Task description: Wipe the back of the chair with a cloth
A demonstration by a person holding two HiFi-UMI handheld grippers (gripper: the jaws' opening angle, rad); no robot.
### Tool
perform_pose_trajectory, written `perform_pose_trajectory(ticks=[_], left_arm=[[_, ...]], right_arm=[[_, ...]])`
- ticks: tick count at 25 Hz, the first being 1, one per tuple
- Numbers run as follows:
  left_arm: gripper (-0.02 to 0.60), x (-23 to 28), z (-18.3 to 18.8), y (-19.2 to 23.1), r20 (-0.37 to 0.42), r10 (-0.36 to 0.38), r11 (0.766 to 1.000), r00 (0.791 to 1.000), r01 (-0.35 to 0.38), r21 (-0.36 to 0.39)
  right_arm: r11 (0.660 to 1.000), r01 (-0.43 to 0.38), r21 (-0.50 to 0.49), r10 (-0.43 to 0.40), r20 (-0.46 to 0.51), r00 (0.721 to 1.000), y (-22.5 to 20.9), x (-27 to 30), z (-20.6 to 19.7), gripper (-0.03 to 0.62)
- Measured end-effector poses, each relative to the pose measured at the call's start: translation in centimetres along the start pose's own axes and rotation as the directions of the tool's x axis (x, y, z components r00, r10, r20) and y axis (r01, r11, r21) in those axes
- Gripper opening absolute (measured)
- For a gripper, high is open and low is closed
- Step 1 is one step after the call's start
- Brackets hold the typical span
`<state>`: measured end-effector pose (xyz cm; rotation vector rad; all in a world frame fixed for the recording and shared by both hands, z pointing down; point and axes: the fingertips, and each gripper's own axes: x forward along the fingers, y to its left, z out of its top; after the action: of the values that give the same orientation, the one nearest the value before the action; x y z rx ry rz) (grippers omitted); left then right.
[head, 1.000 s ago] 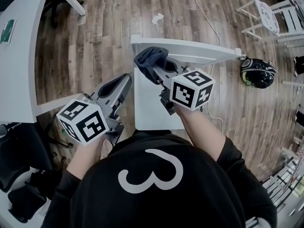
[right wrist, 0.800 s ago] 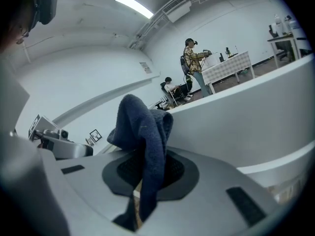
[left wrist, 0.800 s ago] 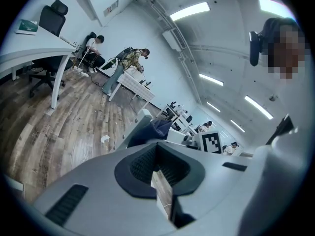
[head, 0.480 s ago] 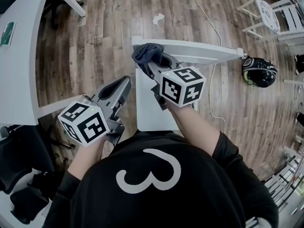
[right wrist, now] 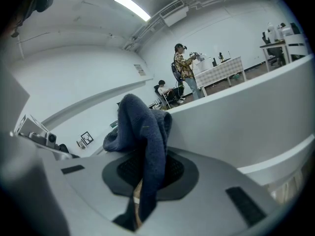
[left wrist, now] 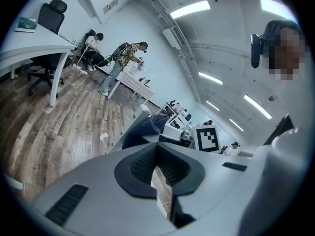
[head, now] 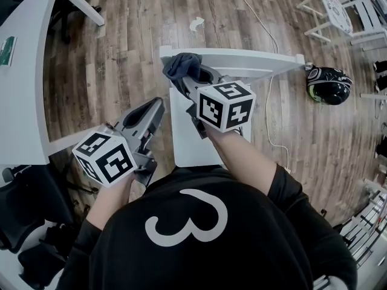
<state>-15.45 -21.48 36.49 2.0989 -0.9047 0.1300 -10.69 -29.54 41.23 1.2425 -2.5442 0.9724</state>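
The person's black-shirted torso fills the bottom of the head view, hiding the front of the chair seat (head: 187,132) and its legs. The lower end of the dark blue cloth (right wrist: 142,127) vanishes between the jaws of the right gripper (right wrist: 147,171), which is clenched on it. In the upper middle of the frame the cloth (head: 180,65) bunches against the left end of the white chair back (head: 242,59). The left gripper (left wrist: 157,176) is squeezed to a thin slit with nothing in it, and sits lower left, apart from the chair. The wooden floor (head: 133,35) carries a paper scrap (head: 196,23), a white cable (head: 260,17) and a helmet (head: 328,83) at right. A white desk (head: 24,89) curves along the left edge.
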Motion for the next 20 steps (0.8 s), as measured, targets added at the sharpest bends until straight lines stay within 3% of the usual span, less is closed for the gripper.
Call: perform_pose_trajectory(ticks=[12, 20], left_arm=[[0.014, 0.4, -0.4, -0.8, -0.021, -0.024, 1.0, 0.999, 0.024, 0.01], [0.014, 1.8, -0.8, -2.3, -0.042, -0.064, 0.998, 0.997, 0.065, 0.02]], right_arm=[[0.998, 0.042, 0.047, -0.043, 0.032, 0.999, -2.4, -2.1, 0.4, 0.051], [0.99, 0.113, 0.085, -0.119, 0.063, 0.991, -5.9, -5.3, 0.7, 0.051]])
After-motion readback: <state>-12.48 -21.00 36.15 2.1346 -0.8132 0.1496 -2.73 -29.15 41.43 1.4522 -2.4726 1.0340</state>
